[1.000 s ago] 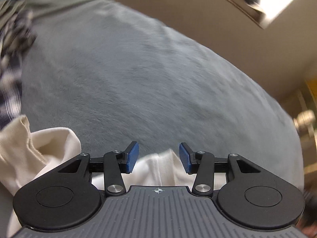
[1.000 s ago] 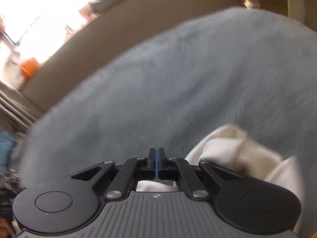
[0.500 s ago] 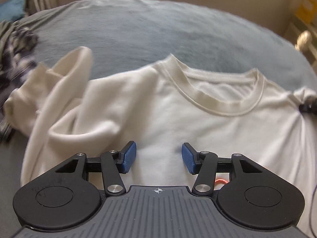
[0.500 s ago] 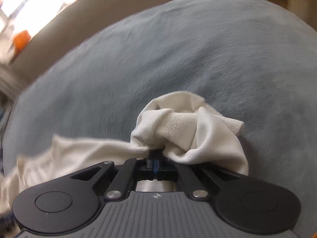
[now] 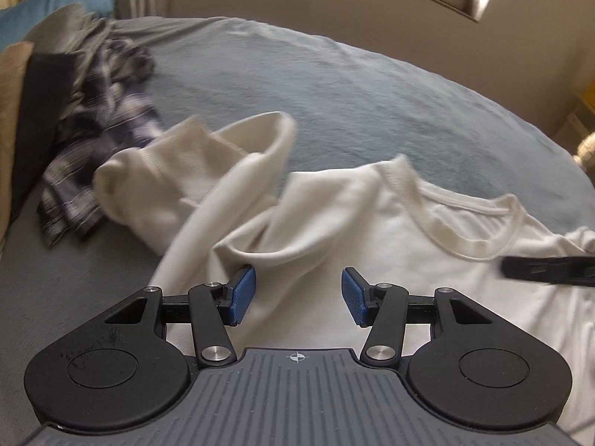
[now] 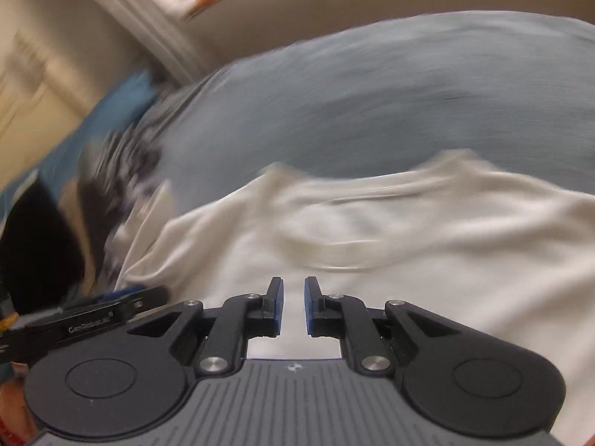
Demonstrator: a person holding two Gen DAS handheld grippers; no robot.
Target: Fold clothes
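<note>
1. The left claw [image 5: 298, 295] hangs with its blue pads parted and nothing between them, above the chest of the cream long-sleeved cotton sweatshirt [image 5: 372, 260]. It holds no cloth.
2. The right claw [image 6: 293, 306] is opening, with only a narrow gap between its pads and no fabric in that gap. It too is over the sweatshirt, below the ribbed neckline [image 5: 472, 219].
3. The sweatshirt lies front-up on the grey-blue plush bedspread [image 5: 334, 85], neckline toward the far side of the bed. To the left of the neckline the sleeve [image 5: 193, 182] is bunched and doubled over itself. To the right the cloth seems flatter, though the right wrist view is smeared by motion.
4. The step in hand, as I judge it, is spreading the garment flat before the first fold. The crumpled sleeve needs attention first.
5. To do it well:
   - Bring the left claw to the sleeve's cuff end and pinch one layer only.
   - Draw it outward, away from the neckline, low over the bedspread.
   - Let the right claw pin or tension the opposite shoulder so the body does not slide.
6. Keep the sleeve clear of the dark plaid garment [image 5: 100, 141], which lies just beyond it, farther left of the neckline.
</note>
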